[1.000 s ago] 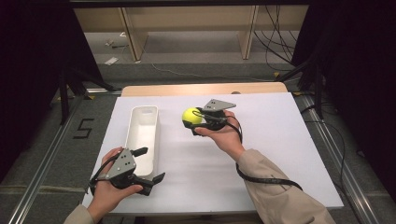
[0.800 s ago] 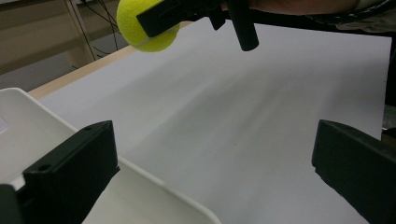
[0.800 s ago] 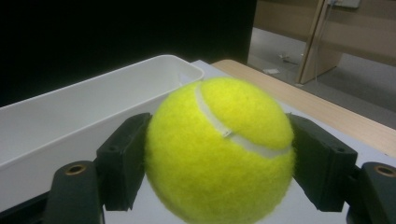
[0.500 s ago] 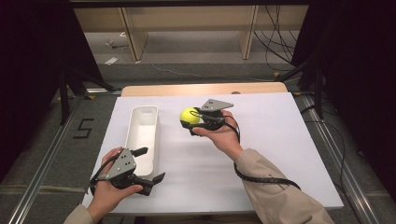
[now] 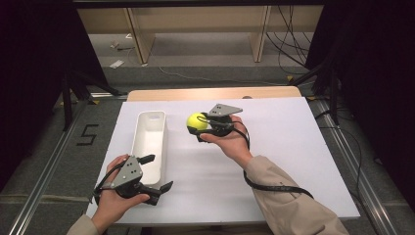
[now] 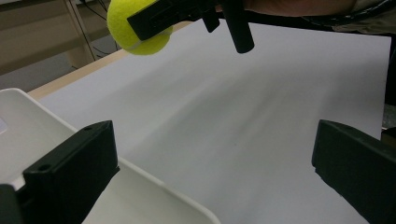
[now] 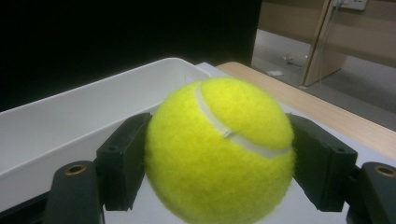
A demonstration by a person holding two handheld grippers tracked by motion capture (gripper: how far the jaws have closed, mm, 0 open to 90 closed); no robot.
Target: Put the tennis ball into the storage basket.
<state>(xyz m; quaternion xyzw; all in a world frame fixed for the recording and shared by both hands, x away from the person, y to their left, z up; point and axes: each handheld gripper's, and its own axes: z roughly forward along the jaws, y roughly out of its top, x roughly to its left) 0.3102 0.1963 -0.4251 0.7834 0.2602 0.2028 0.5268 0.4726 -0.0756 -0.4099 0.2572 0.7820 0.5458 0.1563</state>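
The yellow tennis ball sat clamped between the two black jaws of your right gripper, held clear above the surface rather than resting on it. In the right gripper view the ball bulged out between the pads, one pad pressed on each side, and its white seam curved across the top. Your right hand carried that gripper near the middle of the white surface, with the jaws pointing left toward the white tray. The ball hung just beside the far end of the tray, to its right, and had not crossed over the rim. The tray itself was long and narrow, lying lengthwise from near to far on the left part of the surface. At its near end your left gripper rested low, gripped by your left hand, with its jaws spread wide apart and nothing between them. In the left gripper view one jaw stood over the tray's rim and the other over bare white surface, while the ball and the right gripper showed farther off at the top. A black cable trailed from the right gripper along your sleeve.
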